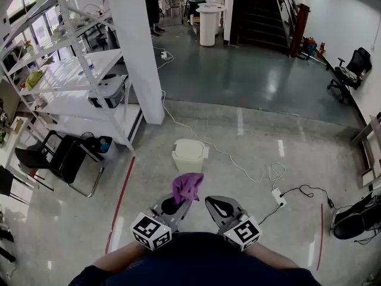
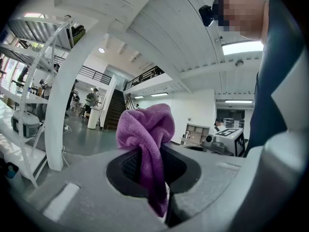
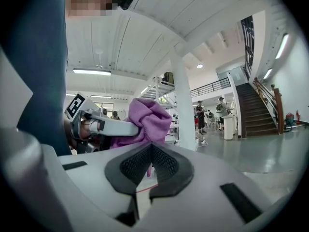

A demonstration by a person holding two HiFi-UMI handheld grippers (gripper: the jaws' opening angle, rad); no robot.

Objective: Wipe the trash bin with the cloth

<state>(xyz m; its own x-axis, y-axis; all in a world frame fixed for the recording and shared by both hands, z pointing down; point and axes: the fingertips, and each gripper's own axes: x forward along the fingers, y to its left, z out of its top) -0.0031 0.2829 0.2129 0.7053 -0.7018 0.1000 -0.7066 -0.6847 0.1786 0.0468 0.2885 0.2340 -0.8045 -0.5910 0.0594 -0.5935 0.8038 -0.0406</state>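
Observation:
The trash bin (image 1: pixel 189 155), small, cream-white and lidded, stands on the concrete floor ahead of me. A purple cloth (image 1: pixel 187 186) is bunched up in my left gripper (image 1: pixel 177 200), which is shut on it; the cloth hangs above the floor, short of the bin. In the left gripper view the cloth (image 2: pixel 145 129) bulges out above the jaws of that gripper (image 2: pixel 150 178) and a tail hangs between them. My right gripper (image 1: pixel 216 205) sits beside it, shut with nothing in it. In the right gripper view the right gripper (image 3: pixel 150 151) has its jaws together, and the cloth (image 3: pixel 149 120) shows beyond them.
A white pillar (image 1: pixel 140 52) rises behind the bin on the left, beside a white shelf rack (image 1: pixel 71 82). Black chairs (image 1: pixel 53 157) stand at the left. A cable and power strip (image 1: pixel 278 195) lie on the floor right of the bin. A red floor line (image 1: pixel 122 198) runs on the left.

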